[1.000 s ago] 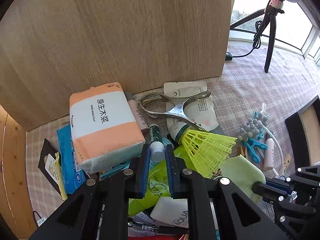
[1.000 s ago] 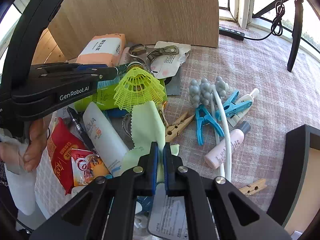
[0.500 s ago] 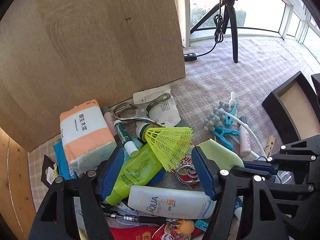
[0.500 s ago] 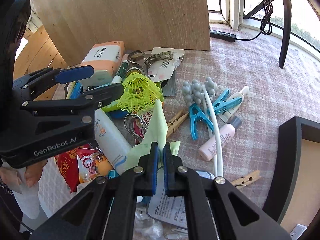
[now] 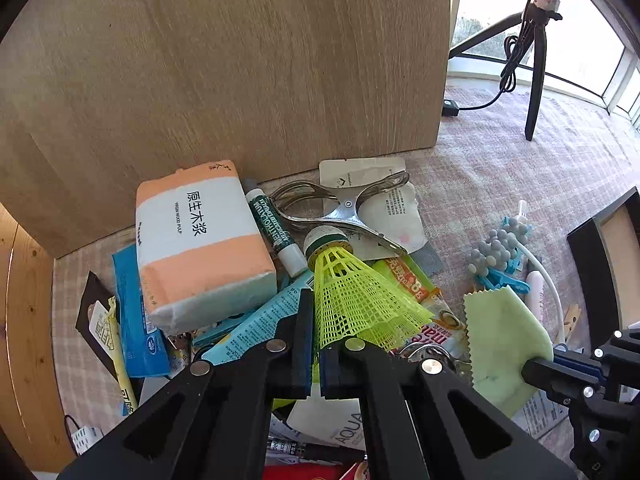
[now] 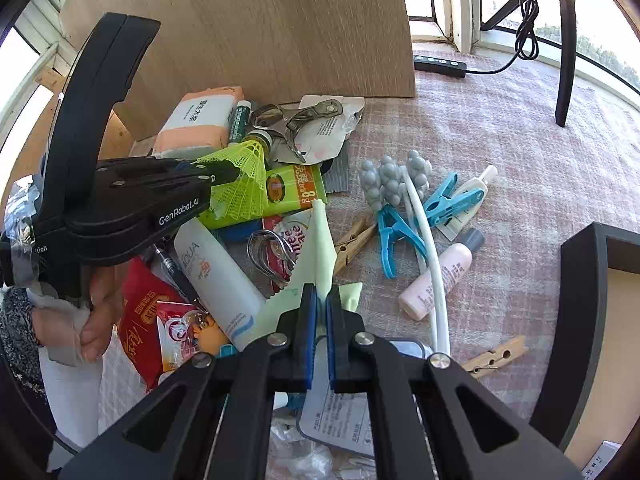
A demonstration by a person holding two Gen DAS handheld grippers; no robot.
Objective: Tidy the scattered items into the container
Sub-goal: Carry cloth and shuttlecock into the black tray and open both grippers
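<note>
Pinching tight, the left gripper (image 5: 316,354) has its blue pads squeezed on the wide end of the yellow shuttlecock (image 5: 356,300). The shuttlecock's long way points forward from the gripper, and its round cork tip sits at the far end, touching the silver clip (image 5: 340,210).

The right gripper (image 6: 318,318) is also squeezed shut, holding a corner of the light green cloth (image 6: 324,248). The cloth sticks up between its pads.

Both things are lifted a bit over the messy pile. Behind the pile lies the orange and white tissue pack (image 5: 200,240), next to a green lip balm (image 5: 272,228).

The dark tray (image 6: 580,320) waits off to the right. It is much nearer to the right gripper than to the left one. So I think the cloth has the shorter trip, and the shuttlecock must cross over the pile to get there.
</note>
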